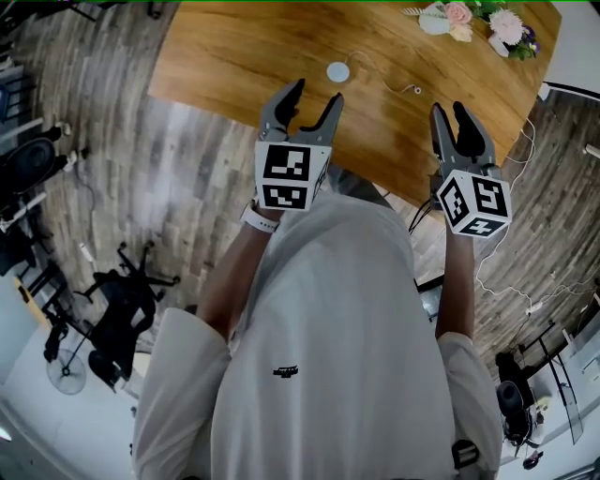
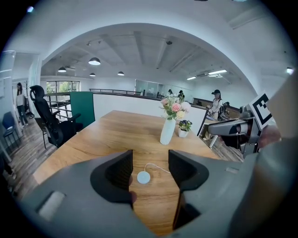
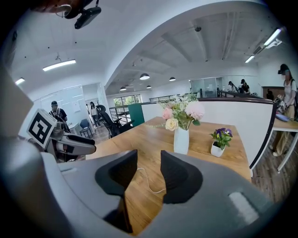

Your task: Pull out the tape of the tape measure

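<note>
White tape measure point(image 1: 337, 72) lies loose, upper centre. Left hand-held gripper point(image 1: 317, 91) and right hand-held gripper point(image 1: 448, 109) stand open, empty; unpinned, it could slide.

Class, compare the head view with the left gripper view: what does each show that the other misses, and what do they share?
Only the head view: the person's white shirt and the wood floor. Only the left gripper view: ceiling lamps, a green partition and distant people. Both: the wooden table, the small round white tape measure lying on it, and the flowers.
</note>
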Demonstrator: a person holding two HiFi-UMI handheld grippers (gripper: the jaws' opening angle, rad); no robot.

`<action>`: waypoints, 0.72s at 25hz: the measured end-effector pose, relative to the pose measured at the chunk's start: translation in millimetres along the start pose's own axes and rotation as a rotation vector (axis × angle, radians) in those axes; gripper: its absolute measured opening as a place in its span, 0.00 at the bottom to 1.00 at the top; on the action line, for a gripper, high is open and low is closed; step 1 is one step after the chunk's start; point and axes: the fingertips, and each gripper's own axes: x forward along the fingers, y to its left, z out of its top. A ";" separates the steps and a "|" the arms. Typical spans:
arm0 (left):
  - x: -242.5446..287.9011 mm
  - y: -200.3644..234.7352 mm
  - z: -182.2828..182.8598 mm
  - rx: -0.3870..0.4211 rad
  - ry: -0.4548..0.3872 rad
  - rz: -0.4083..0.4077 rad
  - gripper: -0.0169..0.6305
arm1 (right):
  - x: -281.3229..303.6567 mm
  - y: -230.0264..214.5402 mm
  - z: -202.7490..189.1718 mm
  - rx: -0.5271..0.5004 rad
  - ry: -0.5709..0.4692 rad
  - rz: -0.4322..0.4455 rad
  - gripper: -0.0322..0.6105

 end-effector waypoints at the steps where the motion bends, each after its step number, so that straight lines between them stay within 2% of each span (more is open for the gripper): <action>1: -3.8 -0.4 2.9 0.003 -0.006 0.000 0.42 | -3.2 1.8 3.2 -0.007 -0.006 0.002 0.30; 12: -34.8 -6.9 31.0 0.046 -0.072 0.011 0.39 | -31.8 11.5 36.7 -0.068 -0.062 0.025 0.30; 18: -49.7 -2.3 39.9 0.051 -0.088 0.016 0.27 | -40.5 22.1 55.1 -0.089 -0.100 0.042 0.30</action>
